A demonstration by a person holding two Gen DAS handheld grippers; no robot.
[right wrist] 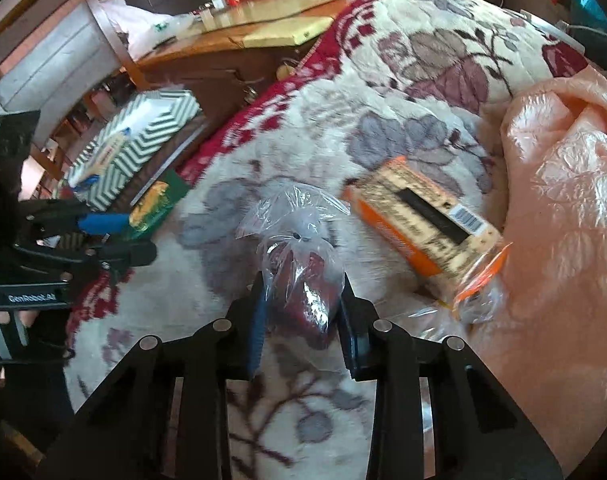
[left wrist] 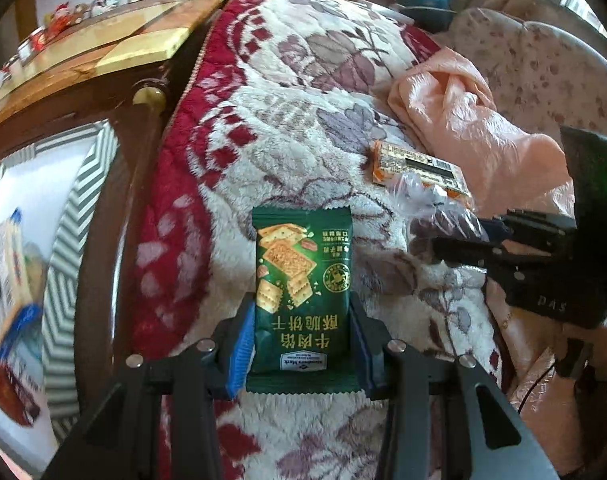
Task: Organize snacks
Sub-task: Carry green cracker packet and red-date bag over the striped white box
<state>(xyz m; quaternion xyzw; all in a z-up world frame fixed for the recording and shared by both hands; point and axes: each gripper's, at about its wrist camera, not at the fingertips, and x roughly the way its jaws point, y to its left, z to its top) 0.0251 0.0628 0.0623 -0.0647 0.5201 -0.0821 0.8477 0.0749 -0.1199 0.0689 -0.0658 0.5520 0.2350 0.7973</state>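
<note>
A green cracker packet (left wrist: 303,300) is gripped by the left gripper (left wrist: 303,344), a clear bag of red snacks (right wrist: 303,280) by the right gripper (right wrist: 301,320), while an orange packet (right wrist: 423,224) at centre right is left unsorted.

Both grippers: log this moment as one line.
left gripper: shut on cracker pack | right gripper: shut on clear bag | orange box: lying on blanket

Left gripper (left wrist: 301,344), blue-padded black fingers, clamped on the lower sides of a dark green foil cracker packet (left wrist: 302,292), print upside down, over a fluffy cream blanket with purple leaves and red border (left wrist: 263,128). Right gripper (left wrist: 451,240) enters from the right, gripping a crinkly clear plastic bag (left wrist: 427,204). Orange snack pack (left wrist: 419,168) lies beside pink plastic bag (left wrist: 479,128). Chevron-patterned box (left wrist: 59,280) at left.
</note>
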